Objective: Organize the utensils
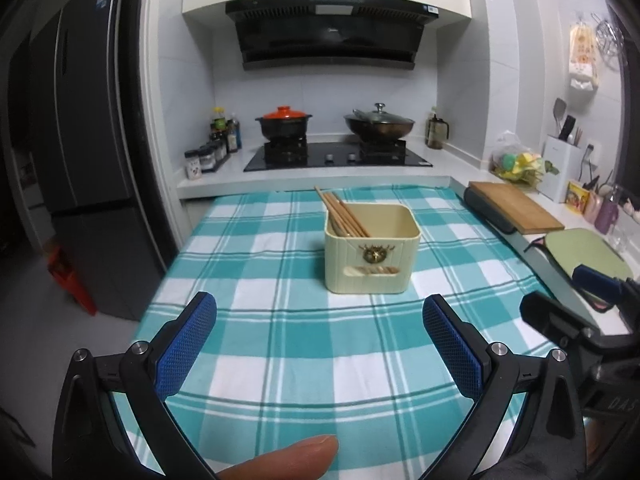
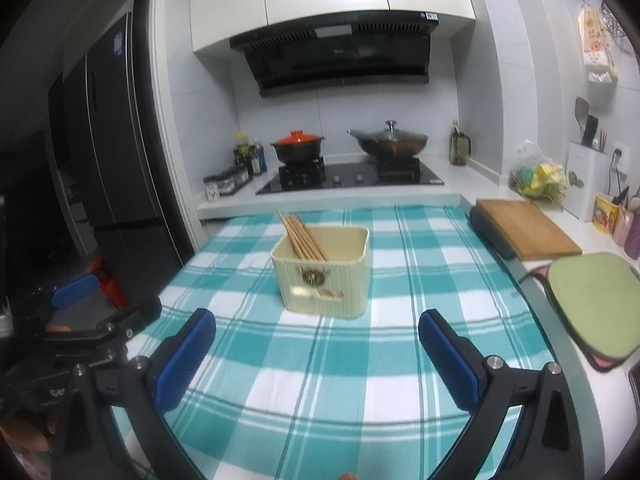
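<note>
A cream square utensil holder (image 1: 372, 254) stands on the teal checked tablecloth (image 1: 280, 312); it also shows in the right wrist view (image 2: 324, 276). Several wooden chopsticks (image 1: 340, 212) lean in its left side, tips pointing back left; they also show in the right wrist view (image 2: 302, 236). My left gripper (image 1: 320, 340) is open and empty, hovering over the cloth in front of the holder. My right gripper (image 2: 318, 344) is open and empty, also in front of the holder. Each gripper's body shows at the edge of the other's view.
A stove with an orange-lidded pot (image 1: 284, 122) and a lidded wok (image 1: 379, 124) stands behind the table. A wooden cutting board (image 1: 516, 206) and a green mat (image 2: 592, 300) lie on the right counter. A dark fridge (image 1: 80, 140) stands at left.
</note>
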`<action>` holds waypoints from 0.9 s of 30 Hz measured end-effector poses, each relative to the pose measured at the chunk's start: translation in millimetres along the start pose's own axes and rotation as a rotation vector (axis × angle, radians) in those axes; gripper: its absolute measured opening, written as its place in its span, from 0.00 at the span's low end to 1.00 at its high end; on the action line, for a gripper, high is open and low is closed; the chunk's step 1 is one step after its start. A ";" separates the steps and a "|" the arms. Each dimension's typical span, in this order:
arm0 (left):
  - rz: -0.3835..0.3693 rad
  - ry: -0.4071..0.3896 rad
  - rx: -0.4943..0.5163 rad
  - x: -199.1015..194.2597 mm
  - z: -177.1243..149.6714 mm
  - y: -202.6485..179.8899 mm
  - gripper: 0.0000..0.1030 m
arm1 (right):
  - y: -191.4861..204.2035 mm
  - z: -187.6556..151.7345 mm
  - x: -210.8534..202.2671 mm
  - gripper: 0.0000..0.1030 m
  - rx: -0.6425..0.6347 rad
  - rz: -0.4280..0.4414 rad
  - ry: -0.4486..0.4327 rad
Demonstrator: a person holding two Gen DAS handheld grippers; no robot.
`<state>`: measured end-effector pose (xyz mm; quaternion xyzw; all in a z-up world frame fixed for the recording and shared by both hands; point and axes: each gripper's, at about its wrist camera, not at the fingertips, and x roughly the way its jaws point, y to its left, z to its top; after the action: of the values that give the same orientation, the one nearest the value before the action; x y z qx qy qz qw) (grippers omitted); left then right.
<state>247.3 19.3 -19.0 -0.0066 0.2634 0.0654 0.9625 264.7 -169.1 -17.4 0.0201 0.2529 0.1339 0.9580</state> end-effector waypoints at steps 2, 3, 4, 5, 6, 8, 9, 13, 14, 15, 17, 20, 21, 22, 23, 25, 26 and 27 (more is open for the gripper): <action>0.003 0.011 -0.004 -0.5 -2.2 -0.9 1.00 | 2.7 -4.5 -1.0 1.00 -0.006 -0.011 0.029; 0.003 0.021 -0.009 -0.3 -3.0 -1.5 1.00 | 4.5 -6.1 -2.8 1.00 -0.015 -0.020 0.036; 0.000 0.031 -0.015 0.3 -3.6 -1.6 1.00 | 6.7 -6.9 -5.0 1.00 -0.024 -0.031 0.039; -0.002 0.039 -0.018 0.8 -3.7 -1.1 1.00 | 8.5 -7.1 -5.7 1.00 -0.031 -0.041 0.041; 0.002 0.046 -0.017 0.9 -4.3 -2.1 1.00 | 11.0 -6.5 -8.3 1.00 -0.039 -0.052 0.037; 0.021 0.053 -0.010 0.3 -5.0 -4.6 1.00 | 13.6 -6.4 -12.5 1.00 -0.046 -0.061 0.026; 0.031 0.055 -0.005 -0.6 -5.3 -6.2 1.00 | 14.7 -5.6 -14.5 1.00 -0.049 -0.066 0.020; 0.031 0.061 -0.002 -3.2 -6.2 -9.7 1.00 | 15.1 -5.7 -20.9 1.00 -0.054 -0.098 0.009; 0.030 0.065 -0.004 -3.2 -6.3 -9.9 1.00 | 14.6 -5.3 -20.9 1.00 -0.053 -0.101 0.014; 0.031 0.070 -0.005 -3.3 -6.6 -9.9 1.00 | 13.1 -5.0 -21.1 1.00 -0.048 -0.103 0.017; 0.029 0.076 -0.001 -3.5 -6.4 -11.0 1.00 | 12.5 -4.6 -21.4 1.00 -0.044 -0.110 0.020; 0.041 0.077 0.004 -4.8 -7.0 -11.3 1.00 | 10.6 -5.1 -22.1 1.00 -0.044 -0.123 0.023; 0.046 0.076 0.006 -4.9 -7.5 -11.3 1.00 | 10.0 -5.4 -22.4 1.00 -0.043 -0.126 0.024; 0.051 0.076 0.007 -4.8 -8.0 -11.2 1.00 | 9.6 -6.0 -22.4 1.00 -0.043 -0.130 0.025; 0.055 0.078 0.008 -4.3 -8.3 -10.9 1.00 | 8.4 -6.3 -22.3 1.00 -0.045 -0.134 0.027; 0.060 0.081 0.009 -3.4 -8.7 -10.5 1.00 | 9.1 -7.2 -22.5 1.00 -0.049 -0.142 0.028; 0.061 0.083 0.008 -3.4 -9.0 -10.0 1.00 | 9.2 -7.5 -22.6 1.00 -0.049 -0.144 0.029; 0.061 0.084 0.005 -3.2 -9.1 -9.5 1.00 | 9.5 -7.5 -22.9 1.00 -0.051 -0.146 0.029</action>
<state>241.1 9.1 -25.4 0.0012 0.3040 0.0935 0.9481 239.5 -166.4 -11.9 -0.0246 0.2640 0.0704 0.9616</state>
